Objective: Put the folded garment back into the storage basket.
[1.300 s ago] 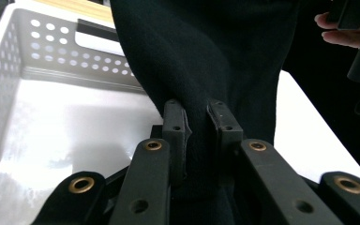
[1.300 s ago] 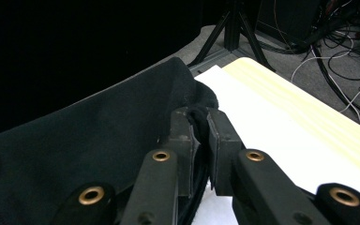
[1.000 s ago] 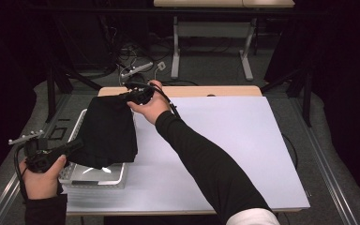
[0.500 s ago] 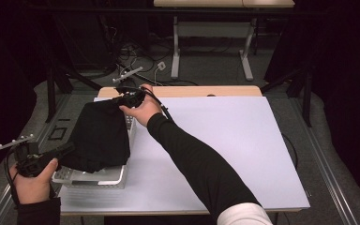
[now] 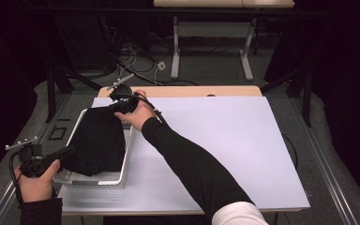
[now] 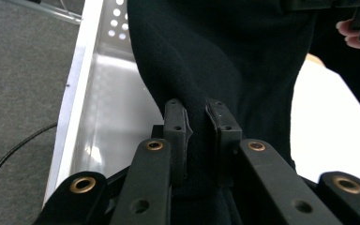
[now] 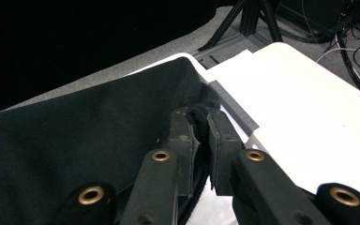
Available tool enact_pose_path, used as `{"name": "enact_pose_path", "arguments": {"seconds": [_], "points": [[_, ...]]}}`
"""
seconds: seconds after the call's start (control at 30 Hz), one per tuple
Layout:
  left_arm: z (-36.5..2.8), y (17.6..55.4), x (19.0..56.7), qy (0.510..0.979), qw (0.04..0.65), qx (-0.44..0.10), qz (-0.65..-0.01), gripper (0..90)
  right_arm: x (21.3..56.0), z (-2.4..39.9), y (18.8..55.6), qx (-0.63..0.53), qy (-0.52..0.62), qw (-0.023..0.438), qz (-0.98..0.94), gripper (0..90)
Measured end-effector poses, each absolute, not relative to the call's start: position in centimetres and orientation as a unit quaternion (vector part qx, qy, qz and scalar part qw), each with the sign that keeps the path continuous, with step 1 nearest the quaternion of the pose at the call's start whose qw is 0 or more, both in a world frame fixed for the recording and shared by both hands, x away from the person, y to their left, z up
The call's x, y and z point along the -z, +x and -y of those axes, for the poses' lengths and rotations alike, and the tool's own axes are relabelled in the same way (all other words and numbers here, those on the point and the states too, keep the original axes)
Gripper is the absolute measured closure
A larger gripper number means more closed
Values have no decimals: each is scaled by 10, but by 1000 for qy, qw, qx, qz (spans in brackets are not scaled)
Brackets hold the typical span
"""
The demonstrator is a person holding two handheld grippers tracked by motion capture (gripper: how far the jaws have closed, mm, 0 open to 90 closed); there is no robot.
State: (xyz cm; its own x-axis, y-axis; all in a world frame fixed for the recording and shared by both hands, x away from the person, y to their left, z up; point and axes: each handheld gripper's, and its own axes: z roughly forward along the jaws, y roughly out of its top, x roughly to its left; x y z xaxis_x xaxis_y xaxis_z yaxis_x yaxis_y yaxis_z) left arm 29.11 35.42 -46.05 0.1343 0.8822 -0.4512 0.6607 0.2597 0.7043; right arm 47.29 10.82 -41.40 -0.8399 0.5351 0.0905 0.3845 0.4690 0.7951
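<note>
Over the near left corner of the white table (image 5: pixel 225 140), the person's left hand (image 5: pixel 36 180) holds the left tongs (image 6: pixel 201 129) roughly level, pointing into the white perforated plastic basket (image 5: pixel 98 179). Its jaws are pinched narrow on a fold of the black fabric garment (image 5: pixel 98 140), which lies draped in the basket. A long black-sleeved right arm stretches diagonally across the table to the basket's far end, where the right tongs (image 7: pixel 199 126) clamp the garment's far edge just beside the rim. No writing or label can be read anywhere.
</note>
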Motion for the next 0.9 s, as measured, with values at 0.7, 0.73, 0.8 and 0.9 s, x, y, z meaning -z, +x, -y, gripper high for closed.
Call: {"name": "enact_pose_path", "arguments": {"seconds": [0.7, 0.73, 0.8, 0.9], "points": [[-352, 299, 481, 602, 420, -124, -668, 793, 446, -117, 479, -425, 269, 85, -860, 820], [-352, 299, 482, 603, 417, -129, -668, 782, 447, -118, 479, -426, 267, 88, -860, 818], [-350, 300, 483, 604, 420, -149, -661, 687, 448, -119, 480, -426, 263, 100, -860, 770], [-347, 301, 481, 617, 412, -183, -645, 539, 452, -120, 480, -433, 249, 133, -856, 563]]}}
